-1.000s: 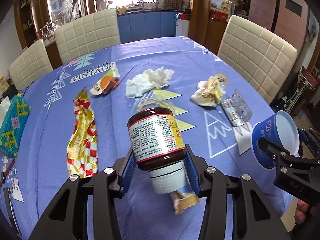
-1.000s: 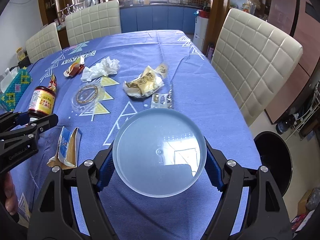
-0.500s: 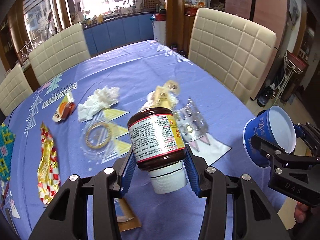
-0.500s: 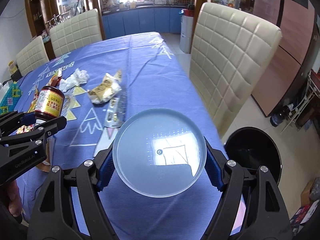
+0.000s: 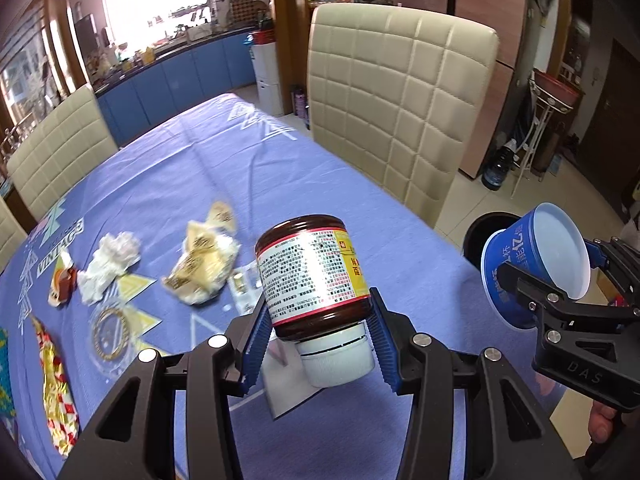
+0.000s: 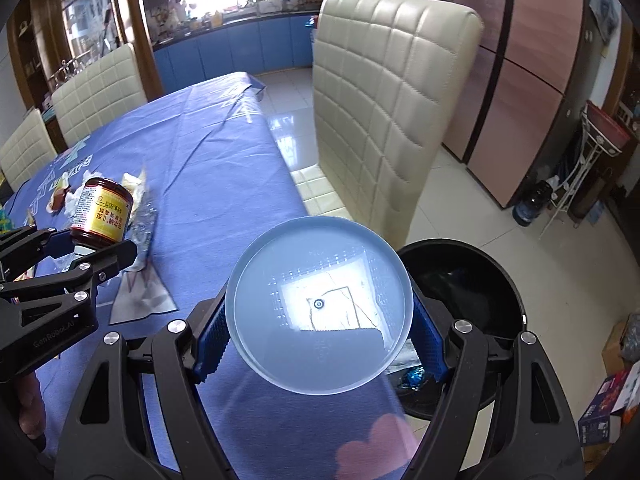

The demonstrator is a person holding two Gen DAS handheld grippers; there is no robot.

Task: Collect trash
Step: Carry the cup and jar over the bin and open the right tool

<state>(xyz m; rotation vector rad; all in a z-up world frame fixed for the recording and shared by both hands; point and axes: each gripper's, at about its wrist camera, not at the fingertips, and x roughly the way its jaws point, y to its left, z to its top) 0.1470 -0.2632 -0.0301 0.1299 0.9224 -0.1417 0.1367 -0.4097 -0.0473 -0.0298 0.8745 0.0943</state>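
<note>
My left gripper (image 5: 318, 340) is shut on a brown jar (image 5: 314, 276) with a white cap, held above the blue tablecloth; the jar also shows in the right wrist view (image 6: 102, 212). My right gripper (image 6: 318, 336) is shut on a blue plastic cup (image 6: 318, 304), seen bottom-first, at the table's right edge; the cup also shows in the left wrist view (image 5: 536, 264). A black trash bin (image 6: 472, 296) stands on the floor just right of the cup. A crumpled yellow wrapper (image 5: 204, 264), a white tissue (image 5: 110, 264), a clear lid (image 5: 112, 332) and a red-gold wrapper (image 5: 56, 400) lie on the table.
A cream padded chair (image 6: 384, 112) stands by the table's right edge, behind the bin. More chairs (image 5: 56, 156) stand at the far left. A small orange packet (image 5: 62, 282) lies near the tissue. A white paper sheet (image 5: 284, 384) lies under the jar.
Both grippers have swung right with their loads. The cup has moved from over the table to its right edge beside the bin, which now shows much larger.
</note>
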